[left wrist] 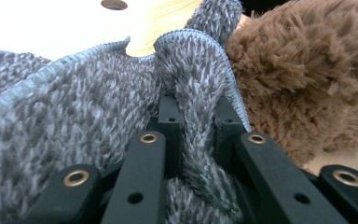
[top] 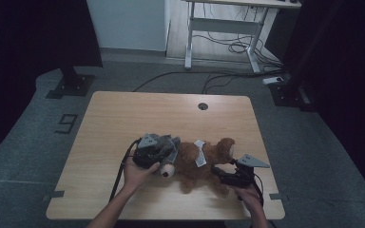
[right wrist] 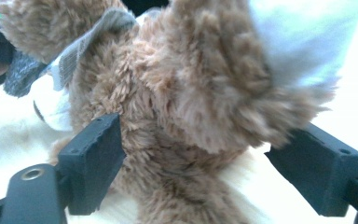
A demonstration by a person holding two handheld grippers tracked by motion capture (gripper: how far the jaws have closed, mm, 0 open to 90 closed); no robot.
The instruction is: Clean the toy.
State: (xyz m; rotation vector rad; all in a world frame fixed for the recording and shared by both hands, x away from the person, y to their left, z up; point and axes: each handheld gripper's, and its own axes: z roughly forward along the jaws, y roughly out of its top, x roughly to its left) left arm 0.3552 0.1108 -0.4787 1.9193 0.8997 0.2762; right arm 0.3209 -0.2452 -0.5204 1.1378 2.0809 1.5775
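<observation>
Teddy bear (top: 204, 164), brown plush, lying near front middle of worktop (top: 123, 114) | grey knitted garment (top: 164, 147) bunched at its head end | left claw (top: 167, 153) clenched on a fold of the knit | right claw (top: 217, 170) released, jaws wide either side of a plush leg, pads apart from the fur.

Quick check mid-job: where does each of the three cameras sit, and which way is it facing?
High view: above the person's side, looking forward and down on the table; both forearms show.
Left gripper view: along its black jaws, shut on grey knit garment.
Right gripper view: along open jaws astride the teddy bear.
All three views share the bear.
</observation>
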